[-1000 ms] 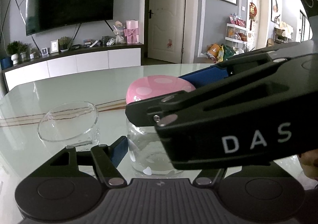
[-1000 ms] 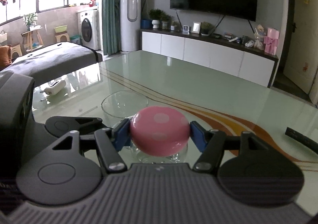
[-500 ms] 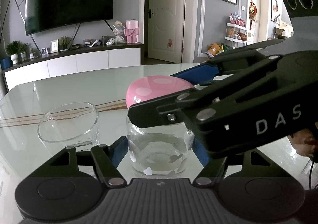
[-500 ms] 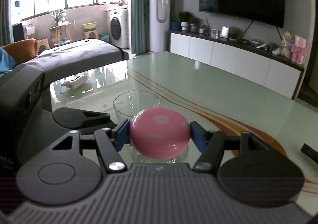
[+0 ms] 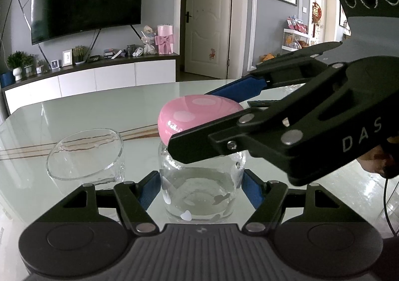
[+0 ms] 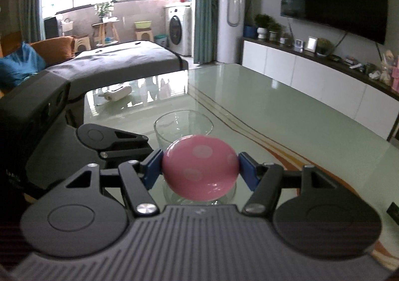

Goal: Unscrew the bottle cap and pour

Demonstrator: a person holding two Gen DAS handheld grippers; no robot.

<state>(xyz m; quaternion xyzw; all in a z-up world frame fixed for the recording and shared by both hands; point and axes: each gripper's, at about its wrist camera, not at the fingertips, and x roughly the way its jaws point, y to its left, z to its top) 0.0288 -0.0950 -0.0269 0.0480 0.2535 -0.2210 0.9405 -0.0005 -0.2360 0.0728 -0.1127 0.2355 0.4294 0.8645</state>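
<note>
Unscrewing step: left gripper (image 5: 199, 188) jaws pinch the bottle (image 5: 199, 193) upright on the surface (image 5: 99, 116); right gripper (image 6: 199, 171) jaws clamp the pink cap (image 6: 199, 171). Next, probably: twist further, lift off, pour into the glass (image 5: 84, 156) beside it.

A pink dotted cap (image 6: 199, 170) is clamped between the blue pads (image 6: 152, 168) of the right gripper (image 6: 199, 171). Beneath the cap, the clear bottle (image 6: 224, 198) is seen standing on the glass table (image 6: 286, 116). Just behind the cap an empty glass cup (image 6: 183, 126) is set. Left of the cap, the left gripper (image 6: 117, 142) is seen.
</note>
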